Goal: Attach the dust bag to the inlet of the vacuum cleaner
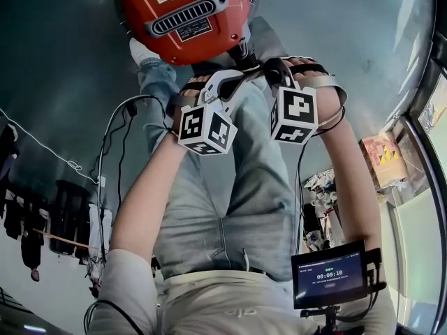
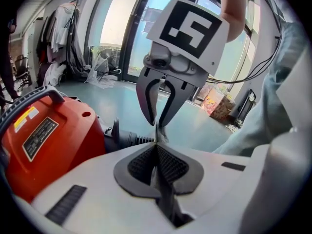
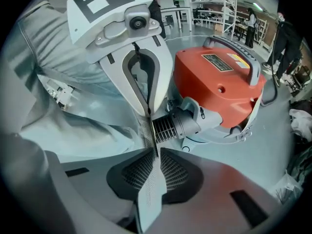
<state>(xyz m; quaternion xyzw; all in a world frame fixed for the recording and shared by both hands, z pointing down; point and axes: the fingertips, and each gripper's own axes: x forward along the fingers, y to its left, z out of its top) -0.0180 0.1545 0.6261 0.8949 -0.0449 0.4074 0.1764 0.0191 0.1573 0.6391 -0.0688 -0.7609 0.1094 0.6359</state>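
The person is standing over the red vacuum cleaner [image 1: 183, 16] and holding both tools out in front of the body, tip to tip. The left gripper [image 2: 157, 147] is clamping its jaws shut on a thin edge of grey woven cloth, the dust bag [image 3: 147, 191]. The right gripper [image 3: 154, 152] is pinching the same edge from the opposite side, so the two sets of tips are meeting almost nose to nose on one strip. Only that narrow strip is showing clearly. The rest of the bag is probably hanging below the grippers, but it is hard to separate from the person's pale trousers [image 1: 237, 187] behind it. The machine is lying beyond the grippers, away from the person, and its ribbed inlet [image 3: 170, 126] is projecting from the body back toward them. The inlet's long axis is therefore running roughly along the line of reach. In the right gripper view the inlet is sitting just behind the meeting tips and slightly to the right; in the left gripper view it is lying off to the left and lower. The right hand is looking like the nearer one to the collar. The bag is not yet touching the inlet, so the coming move is likely calling for both hands to carry the pinched edge forward and down, keeping it taut across the inlet's mouth.
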